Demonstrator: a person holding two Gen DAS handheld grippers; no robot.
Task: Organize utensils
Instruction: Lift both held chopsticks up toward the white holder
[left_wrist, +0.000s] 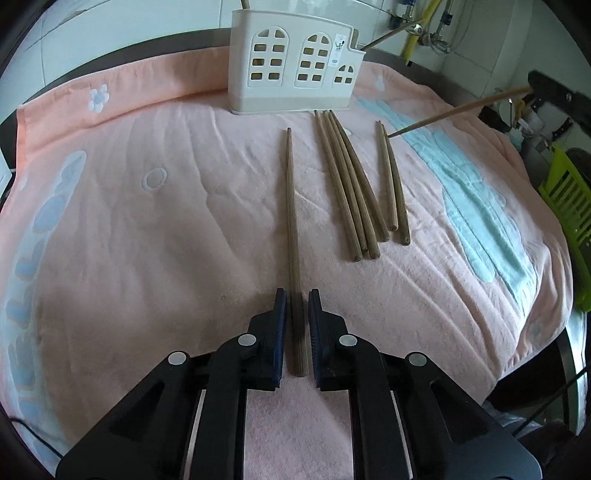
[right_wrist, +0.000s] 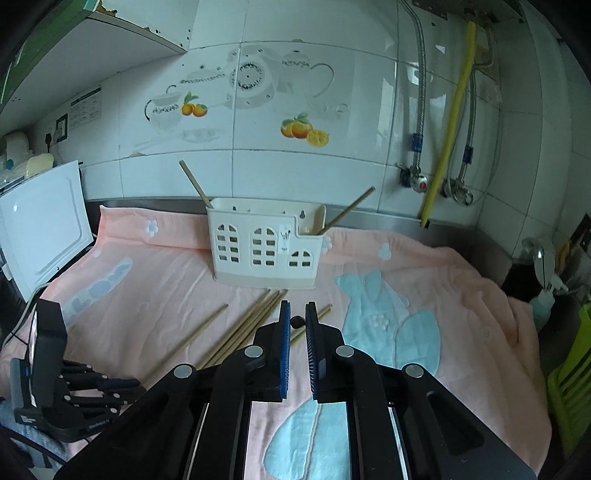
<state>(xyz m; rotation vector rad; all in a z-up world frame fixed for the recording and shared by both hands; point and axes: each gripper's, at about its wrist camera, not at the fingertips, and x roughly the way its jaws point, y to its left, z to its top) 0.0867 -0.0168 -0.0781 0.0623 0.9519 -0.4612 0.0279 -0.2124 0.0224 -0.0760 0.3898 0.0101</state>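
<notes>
Open towel (left_wrist: 147, 240) is seen left of the lone chopstick (left_wrist: 293, 221), with nothing lying on it up to the holder (left_wrist: 291, 70). Right of that chopstick a narrow bare strip is left before the bundle of four (left_wrist: 347, 192), and a further slim gap before the pair (left_wrist: 393, 184). The lone chopstick's near end is flanked by the left gripper (left_wrist: 296, 328), a small gap left on each side. Beyond the pair, passage is crossed by a raised chopstick (left_wrist: 458, 110).
</notes>
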